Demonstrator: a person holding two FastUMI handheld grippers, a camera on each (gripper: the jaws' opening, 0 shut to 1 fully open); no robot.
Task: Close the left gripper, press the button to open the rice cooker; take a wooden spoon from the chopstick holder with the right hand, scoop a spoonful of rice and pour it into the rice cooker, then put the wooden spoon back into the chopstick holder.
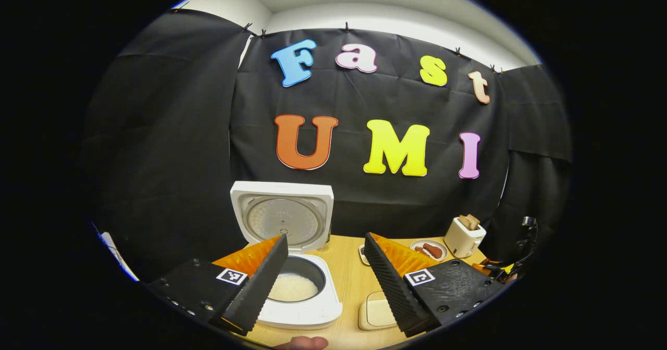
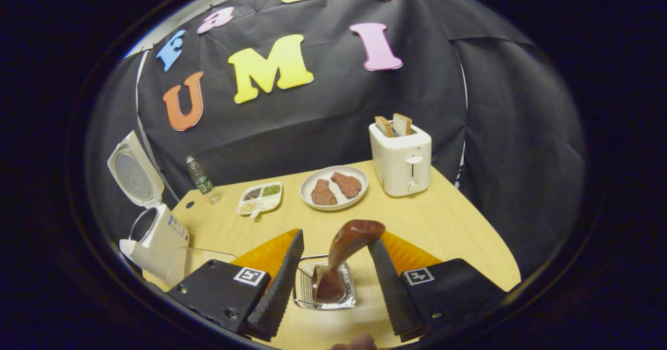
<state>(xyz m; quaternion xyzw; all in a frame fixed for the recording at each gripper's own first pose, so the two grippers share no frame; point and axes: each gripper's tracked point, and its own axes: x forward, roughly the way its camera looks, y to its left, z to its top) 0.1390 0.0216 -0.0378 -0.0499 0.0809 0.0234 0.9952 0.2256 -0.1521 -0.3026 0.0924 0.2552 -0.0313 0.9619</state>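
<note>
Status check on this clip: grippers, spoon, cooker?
Both grippers open, left, right. Wooden spoon standing in chopstick holder, unheld. Rice cooker lid up, rice inside.

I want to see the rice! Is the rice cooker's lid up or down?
Up. The rice cooker lid stands raised, with white rice showing inside.

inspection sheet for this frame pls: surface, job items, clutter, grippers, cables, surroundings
Surface: wooden table, bare between items.
Job's things: rice cooker lid up, rice inside; wooden spoon standing in the chopstick holder.
Clutter: toaster with bread, plate of meat, divided dish, bottle.
Grippers: left gripper open over the cooker; right gripper open, fingers either side of the spoon.
Cables: nothing seen.
Surroundings: black cloth wall.
</note>
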